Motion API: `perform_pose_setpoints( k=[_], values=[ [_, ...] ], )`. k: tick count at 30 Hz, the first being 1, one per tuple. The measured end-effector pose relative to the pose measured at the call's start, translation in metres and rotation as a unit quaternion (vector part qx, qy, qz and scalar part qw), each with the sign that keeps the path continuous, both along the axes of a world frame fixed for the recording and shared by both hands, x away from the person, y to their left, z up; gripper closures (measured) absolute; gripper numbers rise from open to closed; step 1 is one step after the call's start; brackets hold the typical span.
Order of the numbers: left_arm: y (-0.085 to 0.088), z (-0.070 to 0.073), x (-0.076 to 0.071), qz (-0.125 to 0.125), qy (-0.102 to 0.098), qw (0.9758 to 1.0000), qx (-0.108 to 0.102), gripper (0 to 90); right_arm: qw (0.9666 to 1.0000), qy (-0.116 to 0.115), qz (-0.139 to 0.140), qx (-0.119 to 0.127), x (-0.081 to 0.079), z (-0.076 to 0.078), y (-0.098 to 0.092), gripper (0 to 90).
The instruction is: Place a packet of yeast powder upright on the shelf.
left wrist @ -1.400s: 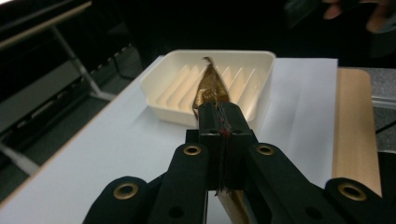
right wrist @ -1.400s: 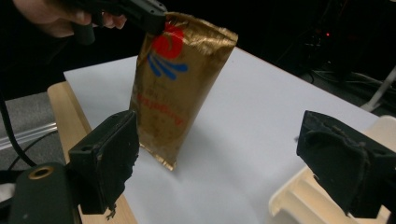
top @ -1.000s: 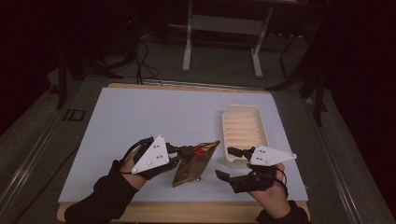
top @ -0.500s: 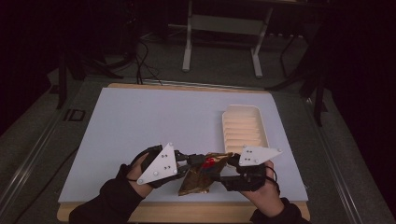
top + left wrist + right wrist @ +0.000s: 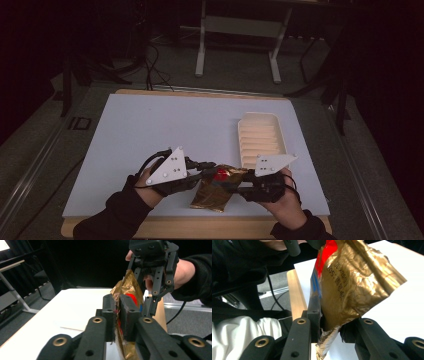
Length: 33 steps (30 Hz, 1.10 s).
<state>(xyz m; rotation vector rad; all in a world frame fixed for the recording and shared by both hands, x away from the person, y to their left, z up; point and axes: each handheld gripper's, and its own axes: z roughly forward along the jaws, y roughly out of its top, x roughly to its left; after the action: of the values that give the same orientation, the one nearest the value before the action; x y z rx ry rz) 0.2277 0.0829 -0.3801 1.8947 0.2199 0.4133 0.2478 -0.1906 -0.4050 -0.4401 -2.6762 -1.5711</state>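
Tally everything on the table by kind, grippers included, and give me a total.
Gold foil packets: 1, the gold packet, clamped by both grippers.
Ridged trays: 1, the cream tray.
Grippers: 2, the left gripper and the right gripper.
Total: 4
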Motion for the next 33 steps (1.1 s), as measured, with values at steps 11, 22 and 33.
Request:
perform_pose_setpoints(
  k=[11,22,33],
  values=[
    [0.019,-0.016,0.009,0.036,0.085,0.9939,-0.059,54.2,0.9988,-0.045,-0.010,0.016,0.012,0.021,-0.018,73.8],
    [0.025,-0.052,0.013,0.071,0.130,0.9872,-0.059,19.5,0.9963,-0.075,-0.029,0.030,0.033,0.033,-0.037,73.8],
    [0.045,-0.085,0.016,0.096,0.151,0.9822,-0.056,2.5,0.9910,-0.119,-0.061,0.003,0.060,0.043,-0.054,73.8]
  ],
)
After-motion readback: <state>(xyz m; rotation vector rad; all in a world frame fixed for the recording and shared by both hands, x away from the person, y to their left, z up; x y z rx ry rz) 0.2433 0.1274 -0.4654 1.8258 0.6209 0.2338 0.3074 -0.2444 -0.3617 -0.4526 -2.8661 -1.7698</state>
